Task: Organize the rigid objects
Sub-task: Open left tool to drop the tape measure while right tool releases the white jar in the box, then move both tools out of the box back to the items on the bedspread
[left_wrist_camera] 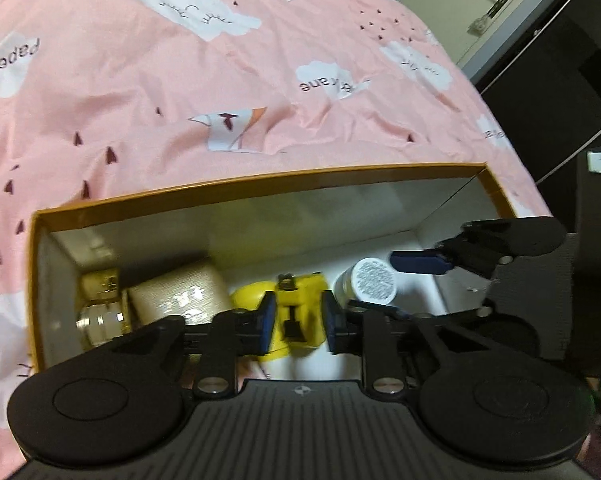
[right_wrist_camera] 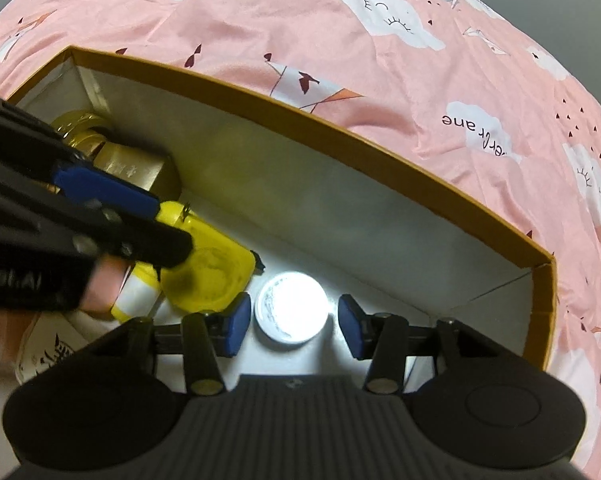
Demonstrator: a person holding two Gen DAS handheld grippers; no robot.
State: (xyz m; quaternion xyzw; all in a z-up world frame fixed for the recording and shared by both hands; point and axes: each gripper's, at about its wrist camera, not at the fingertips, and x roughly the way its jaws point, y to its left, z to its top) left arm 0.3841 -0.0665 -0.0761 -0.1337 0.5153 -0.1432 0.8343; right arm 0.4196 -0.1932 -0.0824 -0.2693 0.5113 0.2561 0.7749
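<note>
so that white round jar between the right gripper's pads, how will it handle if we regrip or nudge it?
The white jar looks rigid, so the right gripper probably won't deform it. Its smooth round wall may slip or spin between the flat pads. It stands upright in the box; tipped over, it would likely roll toward the yellow container.

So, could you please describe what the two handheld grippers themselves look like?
Both the left gripper and right gripper have a matte black ribbed body, two round black discs at the base, black linkage arms with silver screws, and blue pads on the fingers. No cables show.
</note>
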